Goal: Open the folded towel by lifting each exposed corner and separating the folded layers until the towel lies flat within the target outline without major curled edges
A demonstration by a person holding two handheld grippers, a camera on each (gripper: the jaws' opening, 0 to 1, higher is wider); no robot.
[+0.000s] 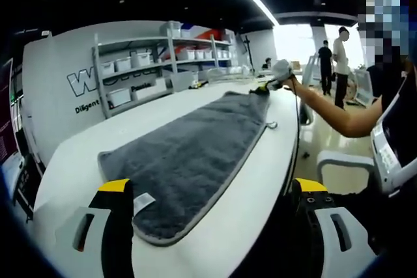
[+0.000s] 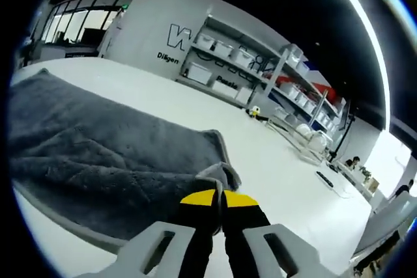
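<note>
In the left gripper view, a grey towel [image 1: 195,154] lies stretched along a white table [image 1: 254,226], its pale-trimmed near end resting between the yellow-tipped jaws of the left gripper [image 1: 215,190], which stand wide apart and hold nothing; the left jaw touches or overlaps the towel's near corner beside a small white label [image 1: 143,202]. At the towel's far end, the right gripper [image 1: 264,87], held by a person's outstretched arm [image 1: 332,112], sits at the far corner, where a small loop [image 1: 272,124] hangs off the edge. White shelving with storage bins [image 1: 150,63] lines the wall behind, and two people [image 1: 333,63] stand near bright windows. In the right gripper view, the right gripper [image 2: 219,201] has its yellow-tipped jaws pressed together on a raised, folded corner of the towel [image 2: 98,154], pinching it just above the table [image 2: 273,161]. The rest of the towel spreads away to the left of the jaws, rumpled but largely laid out across the tabletop, with shelving [image 2: 260,63] beyond.
</note>
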